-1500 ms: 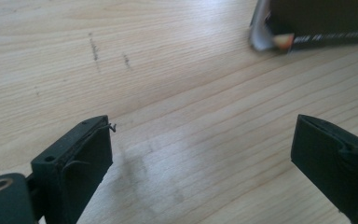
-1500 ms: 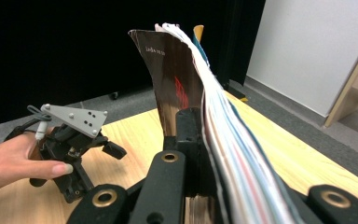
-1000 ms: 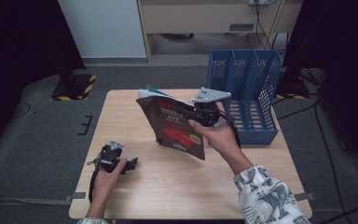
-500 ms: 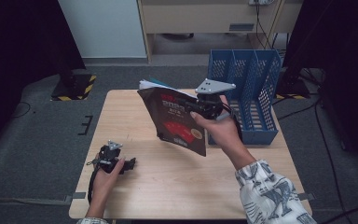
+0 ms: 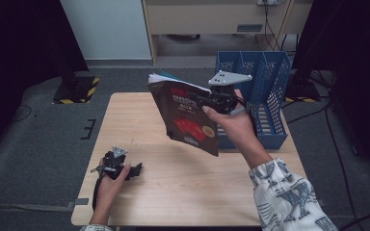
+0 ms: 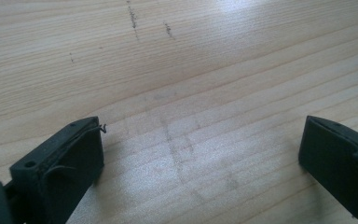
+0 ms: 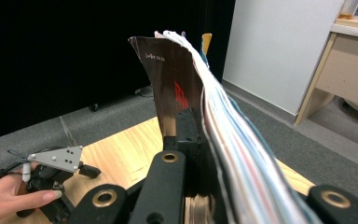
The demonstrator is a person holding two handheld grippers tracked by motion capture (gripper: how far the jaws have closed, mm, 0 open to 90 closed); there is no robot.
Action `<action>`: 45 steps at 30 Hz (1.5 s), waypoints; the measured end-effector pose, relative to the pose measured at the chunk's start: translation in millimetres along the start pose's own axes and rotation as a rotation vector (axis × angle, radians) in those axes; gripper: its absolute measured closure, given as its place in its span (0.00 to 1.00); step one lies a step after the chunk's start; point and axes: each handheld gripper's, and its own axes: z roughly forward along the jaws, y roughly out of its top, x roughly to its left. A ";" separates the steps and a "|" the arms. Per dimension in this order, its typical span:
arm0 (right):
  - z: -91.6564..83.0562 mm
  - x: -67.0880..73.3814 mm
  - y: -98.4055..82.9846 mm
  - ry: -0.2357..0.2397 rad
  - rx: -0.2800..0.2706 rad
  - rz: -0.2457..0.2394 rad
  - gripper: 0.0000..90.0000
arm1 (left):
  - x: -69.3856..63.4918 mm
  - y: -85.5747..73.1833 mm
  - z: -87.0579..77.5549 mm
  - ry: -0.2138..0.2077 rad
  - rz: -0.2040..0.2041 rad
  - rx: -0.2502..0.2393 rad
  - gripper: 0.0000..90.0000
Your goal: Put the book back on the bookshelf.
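Two changes: your right gripper (image 5: 211,101), clamped on the book (image 5: 185,115), has lifted it higher off the table (image 5: 139,120) beside the rack (image 5: 265,82); left gripper (image 5: 125,169) has just been opening wide, empty.

The right gripper (image 7: 193,177) is clamped on a thick magazine (image 7: 186,88), its black jaws rising from the bottom edge and pressing the stack between them. The dark cover with red print faces the gripper's left side; the pale page edges fan and sag away to its right. Far off to the lower left, a hand (image 7: 7,193) holds the left gripper (image 7: 58,175) on the wooden bench (image 7: 121,156). Beyond lies grey floor (image 7: 98,116).
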 end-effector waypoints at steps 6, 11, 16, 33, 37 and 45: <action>-6.2 -5.3 6.4 -0.006 -0.007 0.003 0.97 | 0.0 0.0 0.0 0.000 0.000 0.000 0.00; -10.3 -8.0 10.6 -0.010 -0.007 0.003 0.97 | 0.6 0.1 0.0 0.001 0.002 0.000 0.00; -12.8 -9.8 13.0 -0.011 -0.007 0.004 0.97 | 0.5 0.1 0.0 0.003 0.002 -0.001 0.00; -20.3 -14.8 29.1 -0.022 -0.007 0.012 0.97 | 0.5 0.1 0.0 0.002 0.002 0.001 0.00; -24.4 -17.5 34.6 -0.033 -0.008 0.011 0.97 | 0.5 0.1 0.0 0.002 0.002 0.001 0.00; -35.2 -29.1 42.9 -0.060 -0.019 0.023 0.97 | 0.5 0.2 -0.1 0.002 0.002 0.001 0.00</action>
